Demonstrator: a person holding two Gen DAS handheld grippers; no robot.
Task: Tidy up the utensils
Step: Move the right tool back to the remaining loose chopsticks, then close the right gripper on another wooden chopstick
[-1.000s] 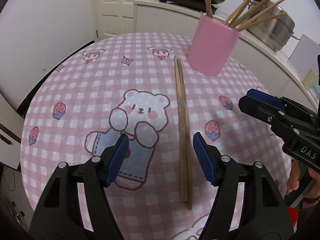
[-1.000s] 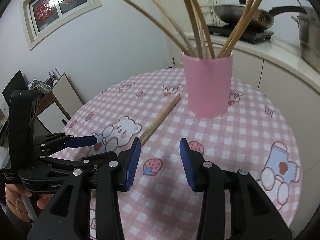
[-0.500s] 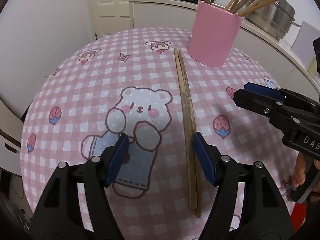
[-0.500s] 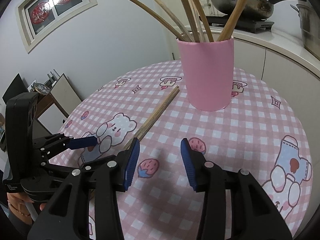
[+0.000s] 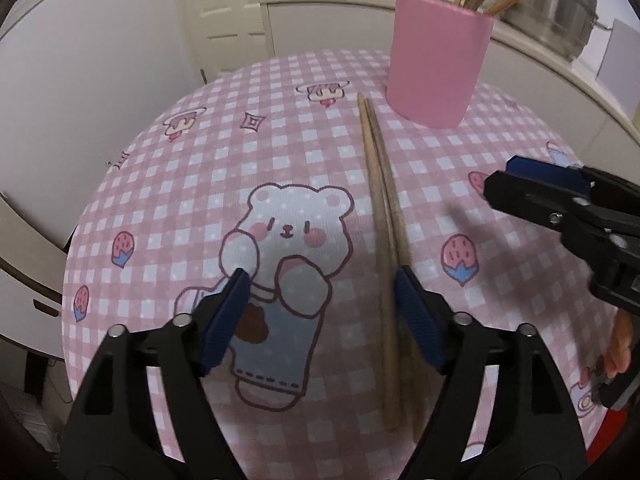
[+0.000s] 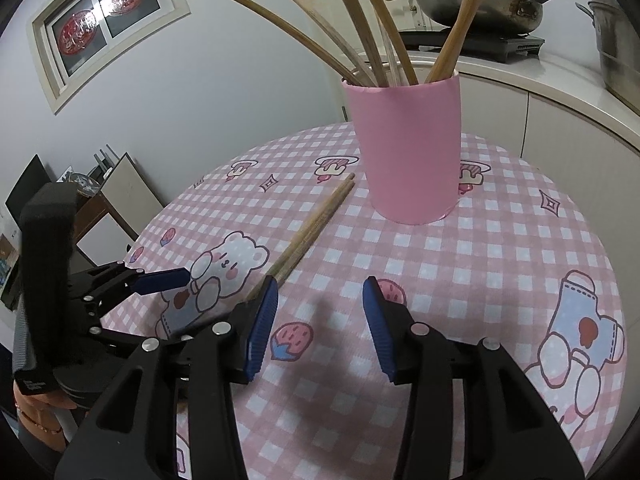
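Observation:
A pair of wooden chopsticks (image 5: 382, 208) lies side by side on the pink checked tablecloth (image 5: 208, 184), pointing at a pink cup (image 5: 438, 60) that holds several more chopsticks. My left gripper (image 5: 322, 284) is open and low over the cloth, with the chopsticks' near part just inside its right finger. My right gripper (image 6: 318, 298) is open and empty, and it shows at the right edge of the left wrist view (image 5: 532, 184). In the right wrist view the chopsticks (image 6: 310, 228) run from the cup (image 6: 406, 148) down to its left finger.
The round table ends close behind the cup. A white counter (image 6: 560, 92) with a wok (image 6: 476, 2) on a cooker and a steel pot (image 5: 560, 4) runs behind it. A white door (image 5: 224, 12) and low furniture (image 6: 120, 196) stand to the left.
Both grippers have moved forward and lower toward the table, both staying open. The chopsticks have not moved and now lie nearer the left gripper's right finger.

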